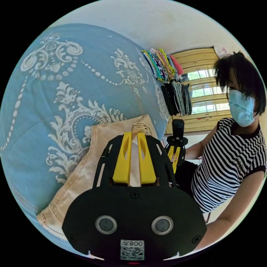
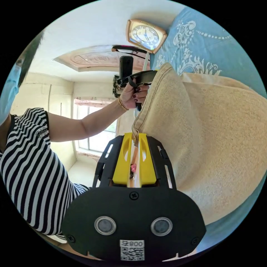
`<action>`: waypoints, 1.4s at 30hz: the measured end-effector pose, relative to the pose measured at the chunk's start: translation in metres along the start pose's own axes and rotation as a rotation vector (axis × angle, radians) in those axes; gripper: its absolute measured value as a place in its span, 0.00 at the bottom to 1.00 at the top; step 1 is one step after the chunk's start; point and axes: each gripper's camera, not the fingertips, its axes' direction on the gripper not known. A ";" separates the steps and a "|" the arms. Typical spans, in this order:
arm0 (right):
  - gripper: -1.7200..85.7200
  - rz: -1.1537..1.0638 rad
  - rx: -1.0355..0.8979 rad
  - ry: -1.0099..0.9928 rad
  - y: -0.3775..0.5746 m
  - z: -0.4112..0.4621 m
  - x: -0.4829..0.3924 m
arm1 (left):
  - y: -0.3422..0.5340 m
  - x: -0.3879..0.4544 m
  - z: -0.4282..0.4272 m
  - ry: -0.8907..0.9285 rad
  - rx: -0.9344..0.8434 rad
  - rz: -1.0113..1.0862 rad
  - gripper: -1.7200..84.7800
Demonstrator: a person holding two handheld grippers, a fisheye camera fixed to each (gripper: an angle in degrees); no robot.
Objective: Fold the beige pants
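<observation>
Beige pants on blue bedspread, clock

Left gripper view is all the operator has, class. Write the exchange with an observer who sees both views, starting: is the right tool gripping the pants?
Observer: Yes. The right tool has both jaws pinched on an edge of the beige pants.
Operator: Is the cloth lifted?
Observer: It hangs in a fold from the left tool in the hand down to the right tool.
Operator: Anything behind it?
Observer: A clock next to the blue patterned cover.
</observation>
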 end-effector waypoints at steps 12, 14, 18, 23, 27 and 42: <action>0.06 0.005 -0.267 0.085 -0.065 0.068 -0.023 | 0.112 -0.052 -0.024 -0.089 0.248 -0.306 0.04; 0.05 -0.032 -0.220 0.154 -0.077 0.054 -0.039 | 0.117 -0.038 -0.009 -0.058 0.225 -0.260 0.03; 0.03 -0.053 -0.065 0.338 -0.118 0.020 -0.048 | 0.126 -0.034 0.026 -0.054 0.110 -0.254 0.03; 0.02 -0.011 -0.232 0.493 -0.172 0.048 -0.027 | 0.147 -0.052 0.062 -0.144 0.008 -0.346 0.02; 0.02 -0.011 -0.235 0.489 -0.182 0.045 -0.041 | 0.153 -0.052 0.069 -0.175 0.016 -0.359 0.03; 0.12 0.316 0.089 0.520 -0.111 -0.141 -0.067 | 0.129 0.033 0.184 -0.180 -0.010 -0.168 0.14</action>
